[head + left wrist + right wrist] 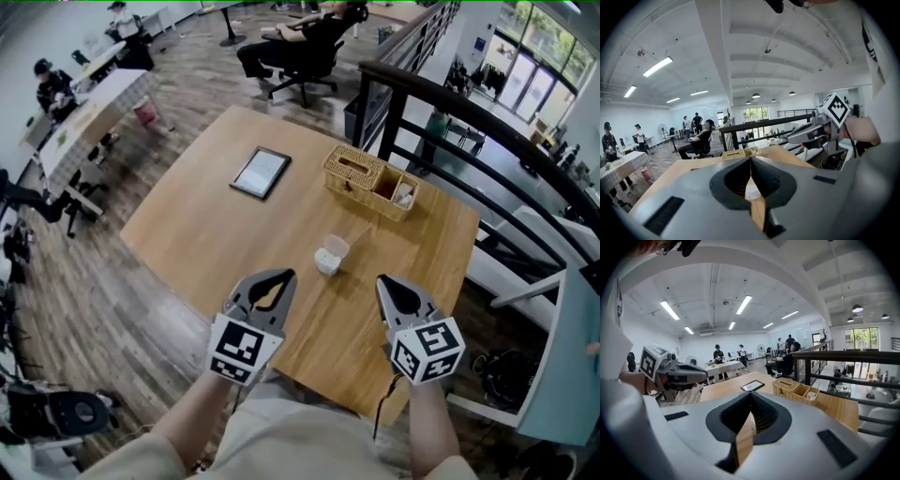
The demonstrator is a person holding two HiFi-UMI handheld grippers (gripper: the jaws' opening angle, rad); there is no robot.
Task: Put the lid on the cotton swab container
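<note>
Cotton swab container (330, 254) near wicker basket (361, 195)

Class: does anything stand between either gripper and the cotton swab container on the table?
Nothing visible does. Only bare wooden table separates the left gripper and right gripper from the white cotton swab container; the woven basket and dark tablet lie beyond it.

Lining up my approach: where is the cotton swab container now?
In the head view, the cotton swab container stands mid-table, just ahead of and between the left gripper and right gripper, short of the wicker basket.
</note>
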